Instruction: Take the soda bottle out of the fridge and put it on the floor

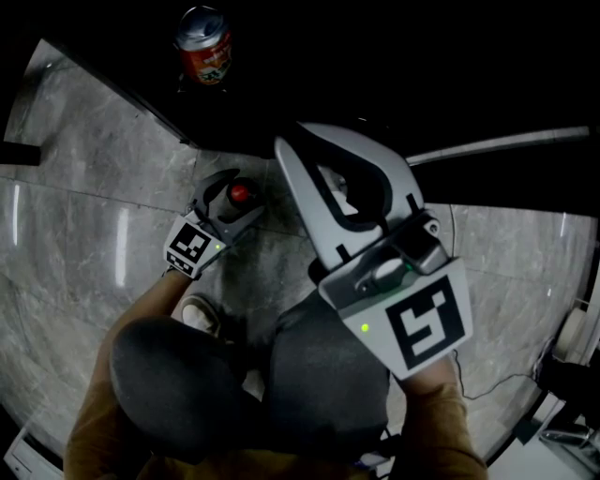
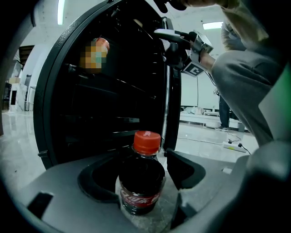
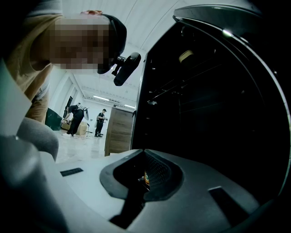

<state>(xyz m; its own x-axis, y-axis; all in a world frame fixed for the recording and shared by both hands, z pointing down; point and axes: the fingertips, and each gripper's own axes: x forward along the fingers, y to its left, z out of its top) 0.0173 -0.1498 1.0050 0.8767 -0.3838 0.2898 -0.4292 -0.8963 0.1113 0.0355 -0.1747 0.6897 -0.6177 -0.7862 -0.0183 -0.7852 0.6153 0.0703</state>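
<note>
Before the open fridge [image 2: 109,113], my left claw [image 2: 143,161] gripped the red-capped soda bottle [image 2: 142,184], whose red label's white script I couldn't read; my right claw [image 3: 143,178] was clenched shut.

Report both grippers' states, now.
Left gripper: closed on the soda bottle.
Right gripper: closed, holding nothing.

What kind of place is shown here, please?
Probably a large workplace or lab hall, not a home: a polished stone floor, strip ceiling lights, people standing far behind, and a black fridge standing open.
</note>
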